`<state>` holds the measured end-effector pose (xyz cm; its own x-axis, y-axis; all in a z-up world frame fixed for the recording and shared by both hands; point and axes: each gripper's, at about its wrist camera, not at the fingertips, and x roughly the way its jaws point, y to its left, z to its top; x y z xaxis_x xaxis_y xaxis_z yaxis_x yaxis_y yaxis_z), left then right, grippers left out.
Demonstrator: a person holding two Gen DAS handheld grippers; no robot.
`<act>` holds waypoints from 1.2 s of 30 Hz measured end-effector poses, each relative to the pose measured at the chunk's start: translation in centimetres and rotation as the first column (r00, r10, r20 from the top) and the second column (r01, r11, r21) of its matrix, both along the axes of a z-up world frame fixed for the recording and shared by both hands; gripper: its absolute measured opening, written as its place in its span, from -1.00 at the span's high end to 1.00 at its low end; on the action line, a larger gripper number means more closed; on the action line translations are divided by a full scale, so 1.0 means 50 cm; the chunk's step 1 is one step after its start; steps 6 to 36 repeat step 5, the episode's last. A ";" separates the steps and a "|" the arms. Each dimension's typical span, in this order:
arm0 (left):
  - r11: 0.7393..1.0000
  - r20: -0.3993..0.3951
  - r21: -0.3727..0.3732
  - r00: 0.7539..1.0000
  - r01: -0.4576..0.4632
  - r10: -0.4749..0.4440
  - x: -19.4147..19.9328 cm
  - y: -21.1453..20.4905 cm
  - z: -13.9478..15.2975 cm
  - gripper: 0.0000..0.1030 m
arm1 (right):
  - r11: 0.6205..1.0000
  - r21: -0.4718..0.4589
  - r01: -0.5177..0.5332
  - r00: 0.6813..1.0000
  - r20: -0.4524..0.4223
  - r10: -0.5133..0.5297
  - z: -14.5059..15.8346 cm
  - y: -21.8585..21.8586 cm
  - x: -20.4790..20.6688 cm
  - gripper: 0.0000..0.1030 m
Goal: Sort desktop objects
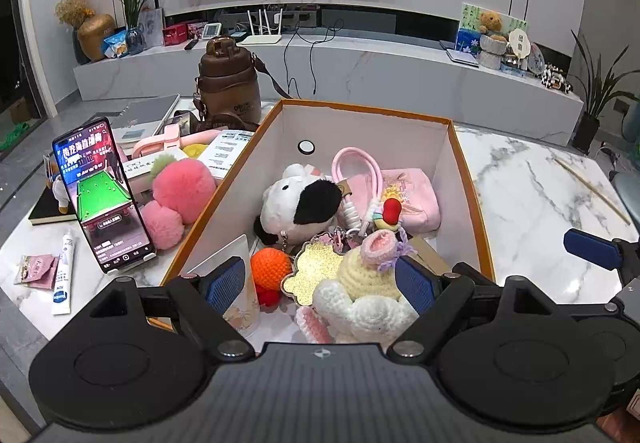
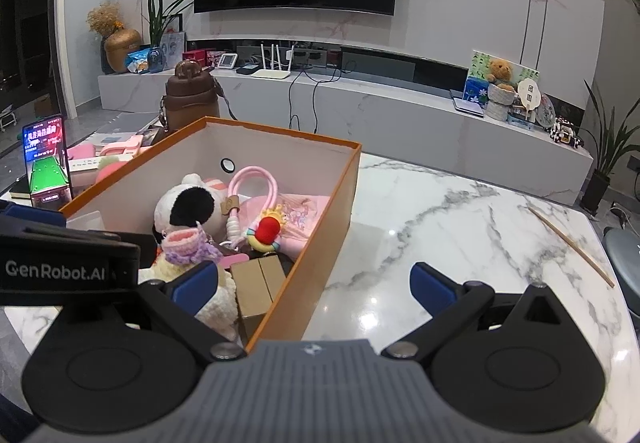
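An orange-edged cardboard box (image 1: 468, 179) stands on the marble table and holds several toys: a white and black plush (image 1: 300, 203), a pink pouch (image 1: 408, 195), an orange crochet ball (image 1: 271, 267), a gold glitter charm (image 1: 320, 271) and a cream crochet doll (image 1: 368, 291). My left gripper (image 1: 320, 285) is open above the box's near end, with the doll and charm between its fingers but not gripped. My right gripper (image 2: 314, 285) is open and empty over the box's right wall (image 2: 320, 243). The plush (image 2: 188, 207) and doll (image 2: 192, 255) also show there.
Left of the box stand a lit phone (image 1: 102, 195), pink pompoms (image 1: 176, 195), a white tube (image 1: 64, 275), small pink packets (image 1: 38, 269), papers and a brown bottle bag (image 1: 228, 83). A wooden chopstick (image 2: 572, 243) lies on the marble table (image 2: 460, 227) at right.
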<state>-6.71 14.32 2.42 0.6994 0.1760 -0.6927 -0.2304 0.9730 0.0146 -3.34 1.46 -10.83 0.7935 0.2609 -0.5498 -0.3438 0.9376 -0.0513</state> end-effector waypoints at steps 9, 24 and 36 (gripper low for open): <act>1.000 -0.005 0.017 1.000 0.009 -0.008 0.001 -0.010 -0.002 -0.89 | 1.000 0.003 -0.011 1.000 -0.002 0.011 -0.010 -0.003 -0.003 -0.98; 1.000 -0.005 0.017 1.000 0.009 -0.008 0.001 -0.010 -0.002 -0.89 | 1.000 0.003 -0.011 1.000 -0.002 0.011 -0.010 -0.003 -0.003 -0.98; 1.000 -0.005 0.017 1.000 0.009 -0.008 0.001 -0.010 -0.002 -0.89 | 1.000 0.003 -0.011 1.000 -0.002 0.011 -0.010 -0.003 -0.003 -0.98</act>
